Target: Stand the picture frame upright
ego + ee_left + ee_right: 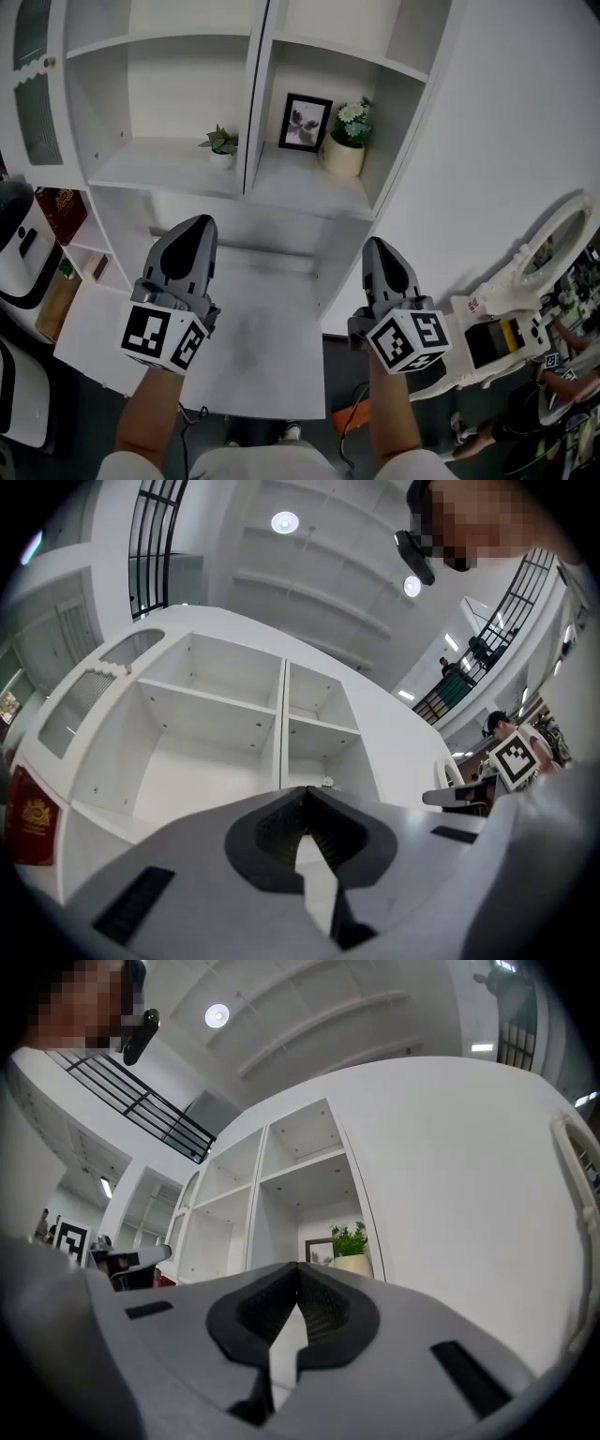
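Your left gripper [192, 227] is clenched on nothing, jaws together at the tips. Your right gripper [379, 249] is the same: jaws together, nothing between them. Both hang over the bare white desk [272, 328], side by side with open room between them, well short of the shelves [169, 173].

The frame [305, 123] stands upright in the right compartment, toward the back wall, its picture facing you. The divider [258, 84] runs down its left side with a strip of bare shelf between them. The flower pot [344, 155] sits just beside it on the right; you cannot tell from here whether they touch. The shelf in front of the frame is bare out to the front edge, so that side is the open one. The right wall of the compartment closes in behind the pot.

The left compartment holds only a small plant [222, 145], near the divider, with wide bare shelf to its left.

Left of the desk, a red book [61, 211] shows a gold crest; its lettering is too small to read. To the right, a white machine [506, 323] carries a yellow and black label and some red print, both unreadable. Each marker cube [164, 337] bears black-and-white squares, no words.
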The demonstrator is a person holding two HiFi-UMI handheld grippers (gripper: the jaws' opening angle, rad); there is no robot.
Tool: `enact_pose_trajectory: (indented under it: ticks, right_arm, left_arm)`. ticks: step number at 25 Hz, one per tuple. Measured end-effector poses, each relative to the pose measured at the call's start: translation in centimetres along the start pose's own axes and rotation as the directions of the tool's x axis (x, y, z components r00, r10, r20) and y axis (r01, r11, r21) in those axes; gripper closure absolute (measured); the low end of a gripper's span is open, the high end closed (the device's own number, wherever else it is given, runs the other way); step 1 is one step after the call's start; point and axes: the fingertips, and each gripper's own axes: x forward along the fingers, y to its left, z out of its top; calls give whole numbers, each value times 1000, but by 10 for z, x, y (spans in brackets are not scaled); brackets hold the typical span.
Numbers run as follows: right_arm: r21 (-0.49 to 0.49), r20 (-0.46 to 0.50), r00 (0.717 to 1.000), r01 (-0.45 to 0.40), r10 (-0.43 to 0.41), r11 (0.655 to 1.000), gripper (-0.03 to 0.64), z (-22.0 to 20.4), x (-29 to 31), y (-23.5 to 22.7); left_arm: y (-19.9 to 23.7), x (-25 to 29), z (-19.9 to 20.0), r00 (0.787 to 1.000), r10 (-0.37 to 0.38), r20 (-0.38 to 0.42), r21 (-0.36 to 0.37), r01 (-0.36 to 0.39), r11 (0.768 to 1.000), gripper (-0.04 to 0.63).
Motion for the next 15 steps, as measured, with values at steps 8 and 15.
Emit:
enact_pose_trajectory:
  ticks: [8, 15]
  right_arm:
    - [-51, -34, 998, 50, -52, 997, 607, -20, -69, 17]
    - [-80, -89, 991, 97, -104, 992, 607, -47, -126, 26]
  left_arm:
    - [24, -79, 4, 998, 55, 2, 17, -55, 998, 578]
    - [42, -143, -17, 992, 111, -54, 15, -110, 994, 578]
